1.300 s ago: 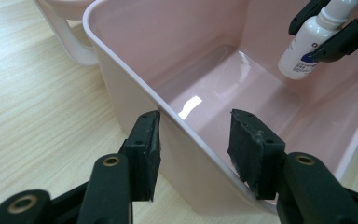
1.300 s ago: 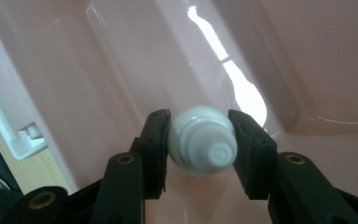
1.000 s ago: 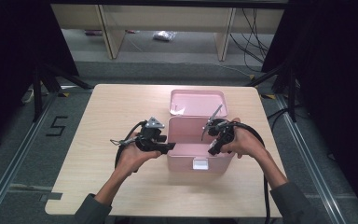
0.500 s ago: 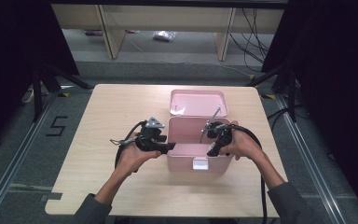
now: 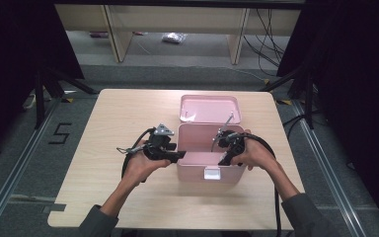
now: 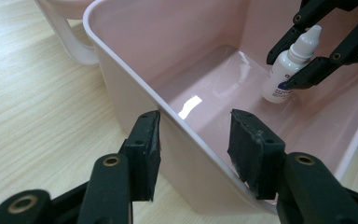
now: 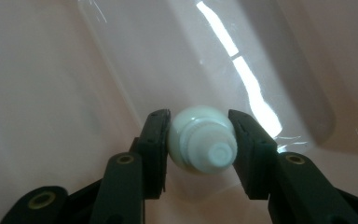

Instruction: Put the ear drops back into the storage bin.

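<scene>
Right tongs (image 7: 199,140) grip a small white dropper bottle (image 7: 201,144) upright inside the pink box (image 6: 135,93), cap pointing up; its blue label is unreadable. Left tongs (image 6: 195,140) stand open, straddling the box wall.

The box (image 5: 208,165) sits on the table (image 5: 103,133), toward its 3 o'clock half. Its lid (image 5: 209,108) lies open at the box's 12 o'clock, joined to the back wall. A bottle (image 6: 286,70) stands upright in the box between the right gripper's (image 7: 199,144) jaws. The left gripper (image 6: 193,140) is at the box's 9 o'clock, its jaws astride that wall.
</scene>
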A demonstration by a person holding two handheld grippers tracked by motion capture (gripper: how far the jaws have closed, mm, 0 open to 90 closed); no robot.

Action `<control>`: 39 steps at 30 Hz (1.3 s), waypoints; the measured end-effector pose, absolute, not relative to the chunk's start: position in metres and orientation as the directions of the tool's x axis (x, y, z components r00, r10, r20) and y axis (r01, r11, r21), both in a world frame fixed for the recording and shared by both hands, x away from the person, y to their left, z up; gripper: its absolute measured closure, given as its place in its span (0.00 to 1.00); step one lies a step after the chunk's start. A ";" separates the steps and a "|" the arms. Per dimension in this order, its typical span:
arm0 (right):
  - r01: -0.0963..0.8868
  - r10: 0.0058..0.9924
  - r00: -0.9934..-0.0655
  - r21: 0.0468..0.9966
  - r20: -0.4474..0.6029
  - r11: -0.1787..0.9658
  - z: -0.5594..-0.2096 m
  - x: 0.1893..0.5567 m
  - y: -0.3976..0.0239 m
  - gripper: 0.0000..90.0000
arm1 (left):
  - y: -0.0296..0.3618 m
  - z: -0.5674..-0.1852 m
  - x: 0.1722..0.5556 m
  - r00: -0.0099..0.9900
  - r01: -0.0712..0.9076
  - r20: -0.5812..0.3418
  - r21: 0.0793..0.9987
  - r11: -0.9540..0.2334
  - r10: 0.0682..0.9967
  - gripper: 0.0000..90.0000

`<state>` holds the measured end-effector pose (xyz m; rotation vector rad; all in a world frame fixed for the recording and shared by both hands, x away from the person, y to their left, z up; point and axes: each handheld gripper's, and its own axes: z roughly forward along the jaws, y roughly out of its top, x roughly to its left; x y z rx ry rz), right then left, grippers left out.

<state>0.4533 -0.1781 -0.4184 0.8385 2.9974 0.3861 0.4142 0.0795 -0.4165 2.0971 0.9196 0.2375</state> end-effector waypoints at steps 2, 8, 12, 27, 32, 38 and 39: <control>0.505 0.508 -0.860 0.240 0.057 0.829 -0.418 0.454 -0.178 0.67 | 0.079 -0.416 0.414 0.715 0.529 -0.136 0.747 -0.402 0.686 0.59; 0.512 0.513 -0.856 0.240 0.062 0.825 -0.418 0.453 -0.178 0.67 | 0.079 -0.416 0.414 0.714 0.528 -0.134 0.747 -0.404 0.687 0.59; 0.518 0.516 -0.853 0.249 0.079 0.818 -0.418 0.454 -0.180 0.66 | 0.079 -0.416 0.413 0.713 0.531 -0.134 0.745 -0.404 0.689 0.59; 0.542 0.557 -0.826 0.401 0.090 0.738 -0.389 0.448 -0.187 0.45 | 0.077 -0.417 0.412 0.708 0.535 -0.131 0.741 -0.406 0.694 0.59; 0.537 0.570 -0.818 0.465 0.080 0.704 -0.374 0.444 -0.195 0.44 | 0.076 -0.417 0.410 0.697 0.538 -0.122 0.740 -0.404 0.706 0.59; 0.565 0.637 -0.768 0.545 0.072 0.619 -0.362 0.446 -0.208 0.43 | 0.076 -0.416 0.408 0.698 0.538 -0.121 0.740 -0.405 0.706 0.59; 0.573 0.650 -0.756 0.551 0.071 0.606 -0.361 0.448 -0.211 0.44 | 0.075 -0.416 0.408 0.696 0.540 -0.123 0.740 -0.402 0.708 0.59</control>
